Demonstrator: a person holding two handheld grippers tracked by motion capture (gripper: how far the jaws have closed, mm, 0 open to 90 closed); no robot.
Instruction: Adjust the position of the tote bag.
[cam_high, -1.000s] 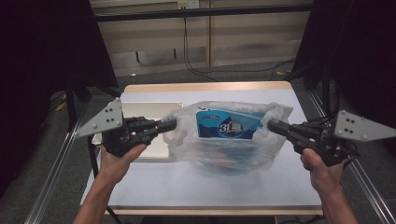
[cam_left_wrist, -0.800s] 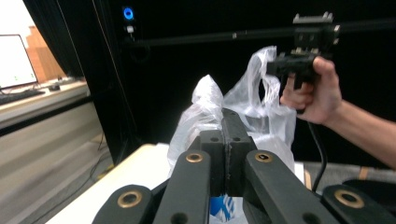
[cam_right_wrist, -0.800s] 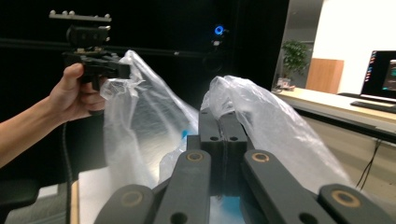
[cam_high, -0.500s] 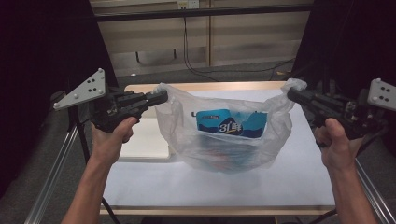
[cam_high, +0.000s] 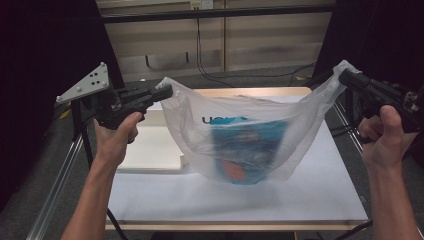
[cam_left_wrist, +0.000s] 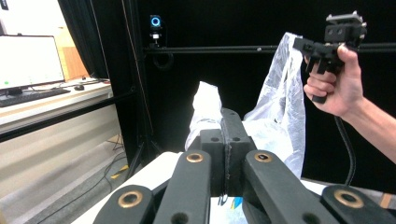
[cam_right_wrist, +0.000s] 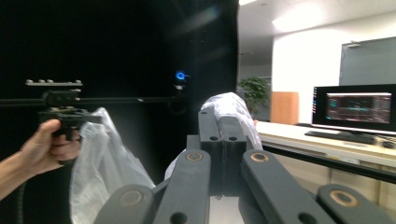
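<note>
Since before, we lift the thin plastic bag (cam_high: 240, 135) higher; left gripper (cam_high: 167, 91) and right gripper (cam_high: 344, 76) clamp its soft, slippery handles.

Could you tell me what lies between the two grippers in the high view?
In the high view, the clear plastic bag hangs between the left gripper and right gripper, each clamped on a handle, with a blue package inside.
</note>
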